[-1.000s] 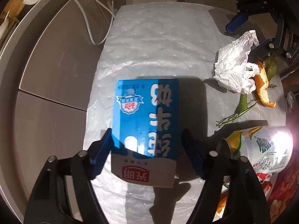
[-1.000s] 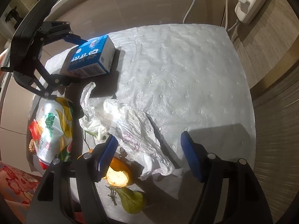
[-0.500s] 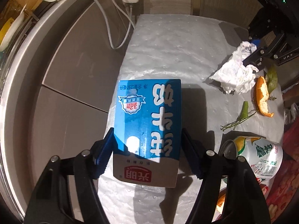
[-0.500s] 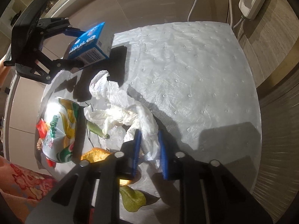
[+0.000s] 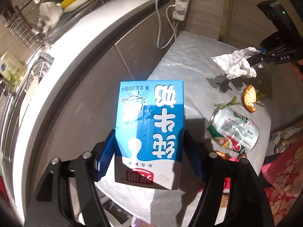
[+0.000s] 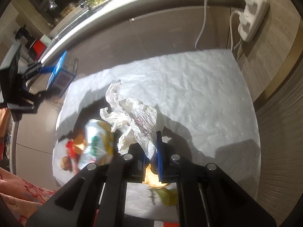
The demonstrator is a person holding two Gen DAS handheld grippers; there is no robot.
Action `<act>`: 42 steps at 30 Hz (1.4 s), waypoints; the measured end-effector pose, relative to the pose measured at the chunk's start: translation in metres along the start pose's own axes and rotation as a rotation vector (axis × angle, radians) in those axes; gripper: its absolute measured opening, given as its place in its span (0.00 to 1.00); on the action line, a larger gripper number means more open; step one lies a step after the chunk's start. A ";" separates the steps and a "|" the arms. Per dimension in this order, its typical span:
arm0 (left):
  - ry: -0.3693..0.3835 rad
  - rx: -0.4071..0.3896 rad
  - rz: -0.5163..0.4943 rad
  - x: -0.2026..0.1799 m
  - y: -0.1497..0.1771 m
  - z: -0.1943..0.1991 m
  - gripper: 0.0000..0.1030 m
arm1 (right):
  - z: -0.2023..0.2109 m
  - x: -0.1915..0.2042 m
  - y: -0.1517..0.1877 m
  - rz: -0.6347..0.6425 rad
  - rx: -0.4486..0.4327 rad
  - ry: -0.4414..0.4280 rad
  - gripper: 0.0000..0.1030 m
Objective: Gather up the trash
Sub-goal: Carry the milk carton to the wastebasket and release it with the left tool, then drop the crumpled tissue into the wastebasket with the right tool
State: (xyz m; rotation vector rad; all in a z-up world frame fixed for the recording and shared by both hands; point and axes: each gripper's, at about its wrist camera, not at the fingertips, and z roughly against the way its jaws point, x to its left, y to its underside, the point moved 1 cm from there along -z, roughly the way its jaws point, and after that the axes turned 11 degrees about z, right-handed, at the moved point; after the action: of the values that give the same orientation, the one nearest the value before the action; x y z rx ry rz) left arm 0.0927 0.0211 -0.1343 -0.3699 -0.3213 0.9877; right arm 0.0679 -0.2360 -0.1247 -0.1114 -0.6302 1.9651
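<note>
My left gripper [image 5: 150, 138] is shut on a blue and white milk carton [image 5: 149, 113] and holds it up above the left edge of the white padded mat [image 5: 191, 56]. In the right wrist view the carton [image 6: 58, 73] hangs left of the mat, off its surface. My right gripper [image 6: 149, 145] is closing its jaws, and the blue pads pinch a crumpled white tissue [image 6: 136, 119], lifted clear of the mat. On the mat lie a crushed drink can [image 5: 234, 130], an orange peel [image 5: 250, 98] and a green stem [image 5: 229, 103].
A white power strip [image 6: 251, 13] with cables hangs on the wall behind the mat. A grey counter edge [image 5: 75, 37] with dishes runs along the left. A green leaf [image 6: 168, 196] lies by the mat's near edge. Red patterned cloth [image 5: 284, 179] lies at the lower right.
The left gripper rose and swung left with the carton. The right gripper went from open around the tissue to shut on it and lifted it off the mat.
</note>
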 end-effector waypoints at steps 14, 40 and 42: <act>-0.136 0.100 0.275 0.068 0.213 0.084 0.65 | 0.040 0.186 -0.029 0.077 -0.123 -0.242 0.09; -0.003 0.264 0.525 0.092 0.339 0.021 0.80 | -0.032 0.330 -0.025 0.223 0.070 -0.273 0.09; -0.053 0.201 0.526 0.093 0.332 0.057 0.85 | -0.050 0.342 -0.019 0.251 0.099 -0.282 0.09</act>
State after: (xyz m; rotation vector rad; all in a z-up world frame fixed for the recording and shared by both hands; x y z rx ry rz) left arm -0.1312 0.2744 -0.2217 -0.2480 -0.1700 1.5340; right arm -0.0611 0.0834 -0.0928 0.1590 -0.7268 2.2735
